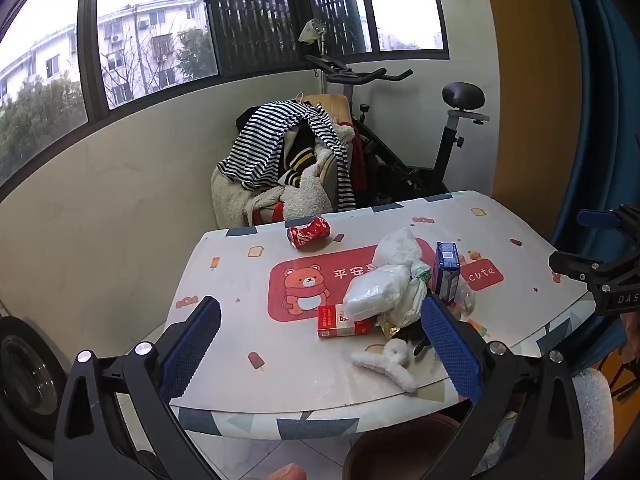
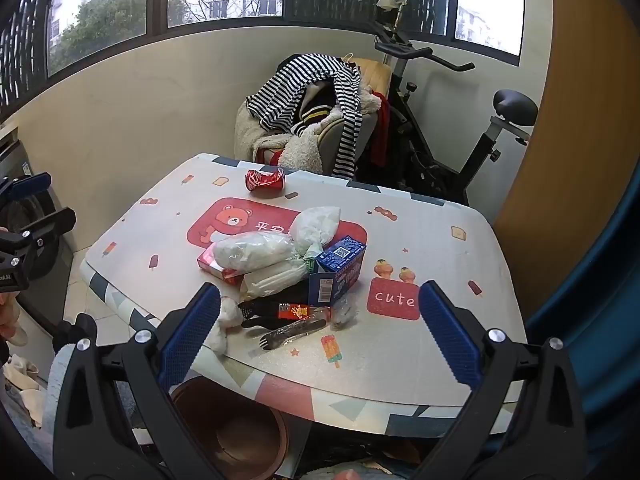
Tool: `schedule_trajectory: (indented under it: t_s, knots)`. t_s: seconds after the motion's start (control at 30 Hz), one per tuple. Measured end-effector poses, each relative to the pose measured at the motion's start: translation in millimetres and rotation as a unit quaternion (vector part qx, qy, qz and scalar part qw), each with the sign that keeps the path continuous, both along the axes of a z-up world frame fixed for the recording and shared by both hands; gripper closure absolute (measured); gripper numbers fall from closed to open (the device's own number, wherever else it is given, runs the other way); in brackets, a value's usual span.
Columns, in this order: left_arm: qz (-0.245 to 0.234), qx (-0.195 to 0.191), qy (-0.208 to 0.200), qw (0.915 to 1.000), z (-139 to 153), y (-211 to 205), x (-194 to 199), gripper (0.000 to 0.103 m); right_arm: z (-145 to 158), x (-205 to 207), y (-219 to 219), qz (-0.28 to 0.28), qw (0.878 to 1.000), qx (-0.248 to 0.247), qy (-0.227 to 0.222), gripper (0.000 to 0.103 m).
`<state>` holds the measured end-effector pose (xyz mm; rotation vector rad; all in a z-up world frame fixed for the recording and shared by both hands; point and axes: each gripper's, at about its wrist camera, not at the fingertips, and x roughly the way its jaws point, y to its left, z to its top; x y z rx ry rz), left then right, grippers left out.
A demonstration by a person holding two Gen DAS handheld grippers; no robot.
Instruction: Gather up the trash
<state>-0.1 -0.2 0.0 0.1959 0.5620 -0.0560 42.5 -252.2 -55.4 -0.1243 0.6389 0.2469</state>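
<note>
Right claw (image 2: 318, 334) gapes before the trash pile (image 2: 288, 268).

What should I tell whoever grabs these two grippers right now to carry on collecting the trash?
Left gripper open, empty, hovering at the table's near edge.
Right gripper open, empty, same.
Crushed red can lies alone at the far edge of the table.
Mid-table pile: blue carton, red box, white plastic bags, wrapped fork.
Brown bin sits below the near edge.
Nothing visibly collected yet; all of it remains.

Right hand-held gripper (image 2: 320, 332) agape above trash pile (image 2: 288, 268), table (image 2: 432, 240).
</note>
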Motion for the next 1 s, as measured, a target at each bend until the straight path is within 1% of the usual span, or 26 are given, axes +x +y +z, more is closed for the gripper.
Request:
schedule_trajectory:
  t_s: [0.13, 0.73, 1.0]
  knots:
    - [-0.001, -0.007, 0.001, 1.0000, 0.3, 0.8, -0.4, 0.005, -1.1, 0.7, -0.4, 0.000, 1.000, 0.000, 0.003, 0.006]
    - [0.001, -0.006, 0.001, 1.0000, 0.3, 0.9, -0.3, 0.005, -2.8, -3.6, 3.7, -0.001, 1.000, 0.001, 0.002, 0.005]
    - [-0.001, -0.008, 0.001, 1.0000, 2.5, 0.6, -3.3, 0.005, -1.2, 0.2, -4.8, -0.002, 1.000, 0.000, 0.003, 0.005]
